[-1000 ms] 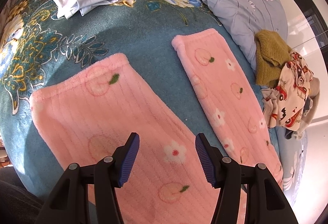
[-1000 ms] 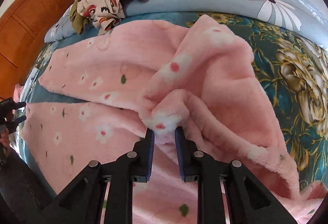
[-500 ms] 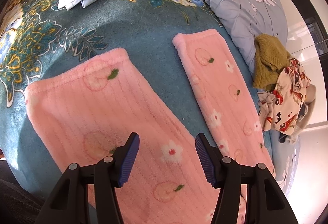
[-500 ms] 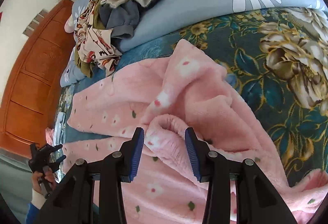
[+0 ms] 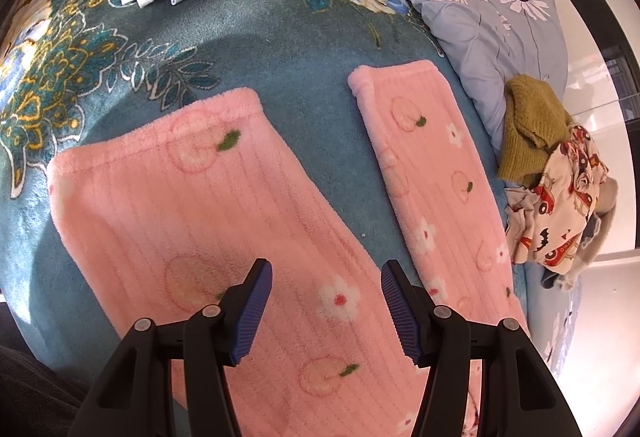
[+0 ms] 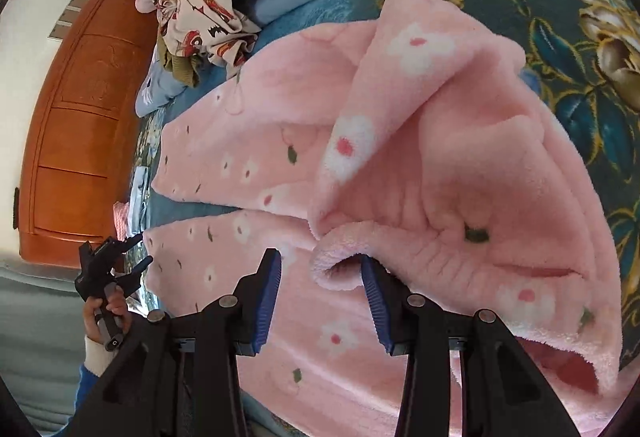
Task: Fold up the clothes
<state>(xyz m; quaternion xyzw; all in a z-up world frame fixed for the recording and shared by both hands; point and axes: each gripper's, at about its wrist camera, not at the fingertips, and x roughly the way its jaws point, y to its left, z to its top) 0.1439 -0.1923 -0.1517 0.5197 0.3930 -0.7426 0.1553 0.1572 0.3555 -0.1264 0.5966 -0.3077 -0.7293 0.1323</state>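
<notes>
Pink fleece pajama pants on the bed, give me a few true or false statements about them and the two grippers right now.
1. The pink fleece pajama pants lie with their two legs apart on the teal floral blanket. True.
2. The left gripper is clamped on a pant leg. False: it is open, gripping nothing.
3. The right gripper is open. True.
4. The waist end is smoothed flat. False: it is bunched up.

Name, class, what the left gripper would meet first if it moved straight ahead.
Probably the near leg of the pink fleece pants: the open left gripper points onto it, though its height above the fabric is unclear.
</notes>
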